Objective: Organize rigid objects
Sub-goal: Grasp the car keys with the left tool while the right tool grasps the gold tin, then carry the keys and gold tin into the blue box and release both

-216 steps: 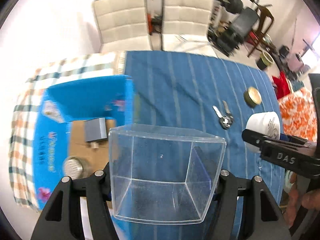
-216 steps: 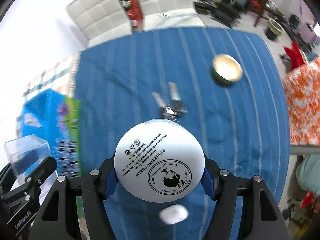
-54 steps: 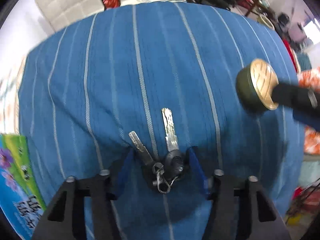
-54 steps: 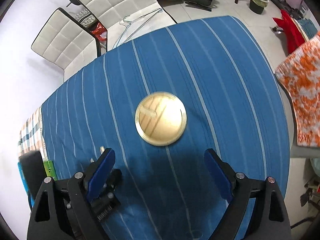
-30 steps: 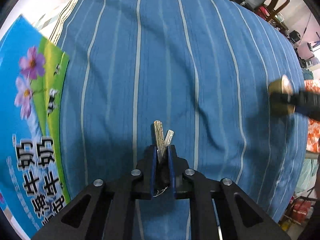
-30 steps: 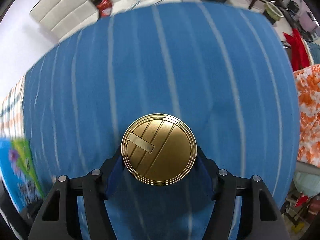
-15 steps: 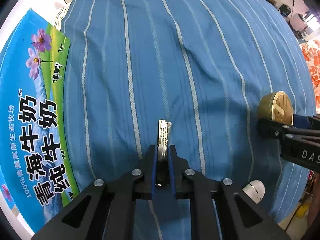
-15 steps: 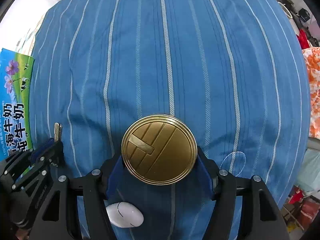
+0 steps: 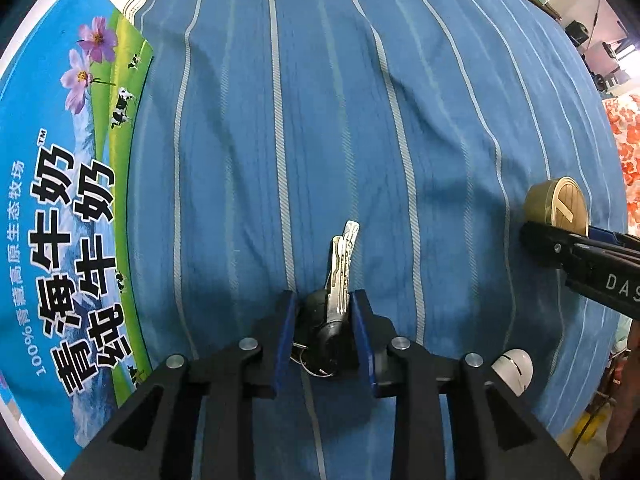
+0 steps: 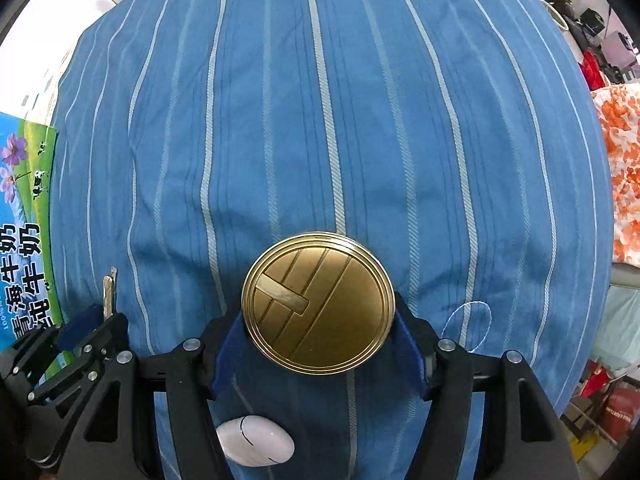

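My left gripper (image 9: 323,312) points down at the desk (image 9: 360,120), which is covered by a blue striped cloth. Its jaws have just been opening. The keys (image 9: 334,292) lie between the blue pads (image 9: 285,336), which now stand a little apart from the black key heads rather than pressing on them; the two silver blades point away from me along the cloth. The keys rest on the cloth toward the desk's near edge.

My right gripper (image 10: 318,340) also points down. Its jaws stand partly open and are clamped on the rim of a round brass tin (image 10: 318,304), one pad on each side. From the left wrist view the tin (image 9: 556,204) sits near the desk's right edge, well apart from the keys.

A printed blue and green carton (image 9: 60,220) lies along the desk's left edge. A small white oval case (image 10: 256,440) lies on the cloth near the near edge, just behind the right jaws and between the two grippers.
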### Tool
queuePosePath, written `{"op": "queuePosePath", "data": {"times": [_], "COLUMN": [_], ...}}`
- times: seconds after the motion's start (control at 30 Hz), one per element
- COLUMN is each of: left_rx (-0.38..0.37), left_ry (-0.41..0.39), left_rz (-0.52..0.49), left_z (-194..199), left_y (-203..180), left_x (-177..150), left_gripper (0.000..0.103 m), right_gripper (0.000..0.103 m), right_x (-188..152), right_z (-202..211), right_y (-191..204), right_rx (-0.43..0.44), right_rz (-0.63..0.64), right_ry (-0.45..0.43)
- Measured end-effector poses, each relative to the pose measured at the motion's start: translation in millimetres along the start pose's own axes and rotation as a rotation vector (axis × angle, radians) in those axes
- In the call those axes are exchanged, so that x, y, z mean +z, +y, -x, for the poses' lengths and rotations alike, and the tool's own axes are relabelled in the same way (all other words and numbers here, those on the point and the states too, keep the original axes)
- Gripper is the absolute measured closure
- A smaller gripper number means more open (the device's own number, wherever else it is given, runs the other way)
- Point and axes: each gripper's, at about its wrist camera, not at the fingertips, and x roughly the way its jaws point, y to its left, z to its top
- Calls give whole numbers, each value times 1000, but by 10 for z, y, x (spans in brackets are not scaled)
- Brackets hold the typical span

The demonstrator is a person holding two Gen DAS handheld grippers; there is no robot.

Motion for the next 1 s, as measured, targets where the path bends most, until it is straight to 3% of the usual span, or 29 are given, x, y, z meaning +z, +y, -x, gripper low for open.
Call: {"op": "queuePosePath", "data": {"times": [0.2, 0.57, 1.0], "left_rx": [-4, -35, -79], "left_ry": [-28, -103, -220], "left_rz": [-8, -45, -48], "left_z": [234, 756, 1520], "left_y": [-91, 16, 378], "left_x": [-125, -379, -403], "left_gripper": [78, 78, 79], "right_gripper": [35, 35, 35], "right_x": [-157, -424, -736], "right_z": [-4, 402, 1011], "right_y": [6, 26, 302], "right_rx": [2, 19, 125], "right_rz": [-13, -4, 8], "right_ry": [-14, -85, -149]}}
